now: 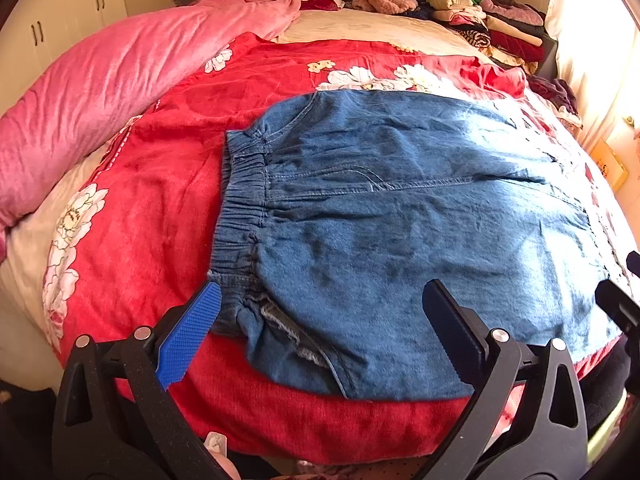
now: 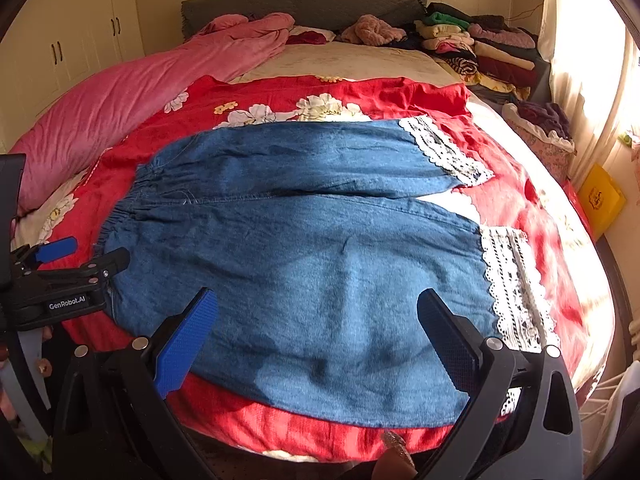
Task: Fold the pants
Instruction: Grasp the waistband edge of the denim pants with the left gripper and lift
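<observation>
While both tools hang over the near edge of the bed, the blue denim pants with an elastic gathered waistband [image 2: 304, 248] lie flat across the red floral bedspread [image 2: 360, 92], waistband toward 9 o'clock and the two legs running toward 3 o'clock, where white lace cuffs [image 2: 516, 280] finish each leg; the far leg sits at about 1 o'clock and the near leg at about 4 o'clock in the right wrist view, a narrow gap opening between them near the cuffs. From the left wrist camera the same pants [image 1: 400, 216] fill the centre and 3 o'clock side, the waistband [image 1: 244, 200] gathered at 9 o'clock. Here the left gripper [image 1: 320, 320] stands with its jaws spread wide and nothing between them, its blue ribbed pad [image 1: 188, 336] just beside the near waistband corner at 7 o'clock; whether it touches the cloth I cannot tell. Likewise the right gripper [image 2: 316, 320] is splayed wide and holds nothing, above the near leg at 6 o'clock. A pink plush quilt [image 2: 132, 92] lies bunched at 10 o'clock, a stack of folded clothes [image 2: 480, 48] at 1 o'clock beside the grey headboard [image 2: 304, 0], and a yellow box [image 2: 600, 200] at 3 o'clock
</observation>
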`<state>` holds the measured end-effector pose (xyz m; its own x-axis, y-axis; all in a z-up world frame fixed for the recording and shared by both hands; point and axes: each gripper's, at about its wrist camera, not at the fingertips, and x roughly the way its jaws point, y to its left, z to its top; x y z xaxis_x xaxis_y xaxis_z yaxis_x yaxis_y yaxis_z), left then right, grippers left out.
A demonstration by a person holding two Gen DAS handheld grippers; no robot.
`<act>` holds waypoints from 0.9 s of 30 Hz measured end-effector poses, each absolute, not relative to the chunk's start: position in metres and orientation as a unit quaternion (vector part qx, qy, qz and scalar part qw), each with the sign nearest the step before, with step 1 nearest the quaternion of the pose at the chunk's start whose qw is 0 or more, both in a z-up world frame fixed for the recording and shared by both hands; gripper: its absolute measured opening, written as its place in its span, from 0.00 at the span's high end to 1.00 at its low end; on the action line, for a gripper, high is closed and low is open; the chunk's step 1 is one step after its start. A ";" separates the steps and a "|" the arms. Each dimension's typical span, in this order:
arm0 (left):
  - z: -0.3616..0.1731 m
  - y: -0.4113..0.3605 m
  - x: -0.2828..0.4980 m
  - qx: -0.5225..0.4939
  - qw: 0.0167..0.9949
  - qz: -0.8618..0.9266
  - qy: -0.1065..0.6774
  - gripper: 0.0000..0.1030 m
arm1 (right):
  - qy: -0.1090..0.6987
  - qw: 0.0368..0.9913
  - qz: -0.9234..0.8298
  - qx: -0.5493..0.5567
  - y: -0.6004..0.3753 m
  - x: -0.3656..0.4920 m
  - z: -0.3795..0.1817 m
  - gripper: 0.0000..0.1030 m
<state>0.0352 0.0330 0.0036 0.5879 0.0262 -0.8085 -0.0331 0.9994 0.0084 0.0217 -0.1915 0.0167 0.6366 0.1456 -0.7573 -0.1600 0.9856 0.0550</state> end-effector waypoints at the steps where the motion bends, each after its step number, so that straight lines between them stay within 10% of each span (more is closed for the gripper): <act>1: 0.003 0.037 0.040 -0.007 0.890 0.018 0.456 0.08 | 0.418 0.904 0.089 -0.011 -0.189 0.028 0.017 0.04; 27: -0.016 0.136 0.189 -0.049 0.865 0.054 0.496 0.08 | 0.461 0.859 0.184 -0.123 -0.101 0.252 -0.009 0.04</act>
